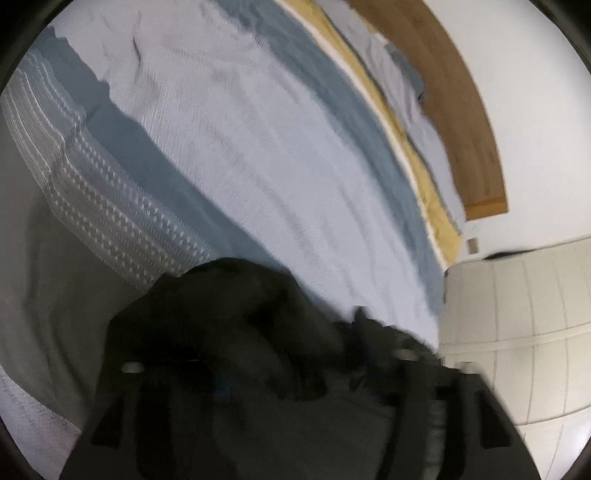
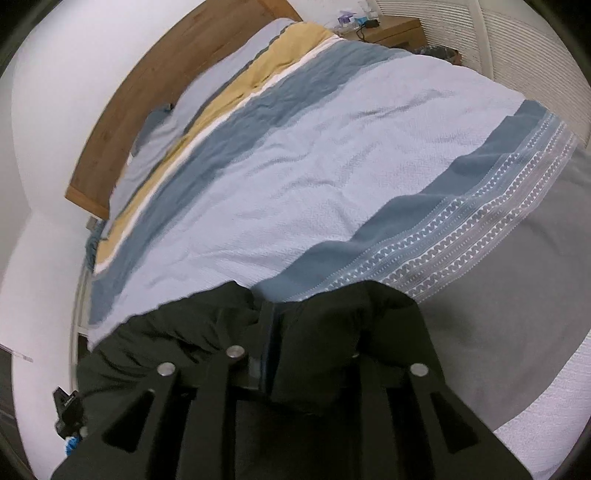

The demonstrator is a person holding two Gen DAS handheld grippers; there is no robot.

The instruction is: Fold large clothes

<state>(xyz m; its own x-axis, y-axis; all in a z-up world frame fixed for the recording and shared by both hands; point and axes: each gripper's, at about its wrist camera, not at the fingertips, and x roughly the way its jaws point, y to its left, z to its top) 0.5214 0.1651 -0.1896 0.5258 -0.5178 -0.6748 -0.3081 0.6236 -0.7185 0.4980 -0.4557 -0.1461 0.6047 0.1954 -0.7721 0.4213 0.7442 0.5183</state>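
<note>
Striped bedspread (image 2: 314,177) spread wide across the bed, pale blue, slate and mustard bands running up to a wooden headboard (image 2: 147,92), white wall beyond. Grey blanket (image 2: 517,314) along the near edge, patterned border beside it. Black garment (image 2: 207,321) heaped at the near edge of the bedspread, right under both tools. Right gripper (image 2: 267,332) down in the dark cloth, jaws close together with a fold running up between them; truly pinched or just released, cannot tell. Left gripper (image 1: 280,365) blurred, jaws standing well apart, black garment (image 1: 221,314) bunched just ahead and draped over the fingers, nothing visibly clamped. Nightstand (image 2: 391,31) far back, cluttered.
</note>
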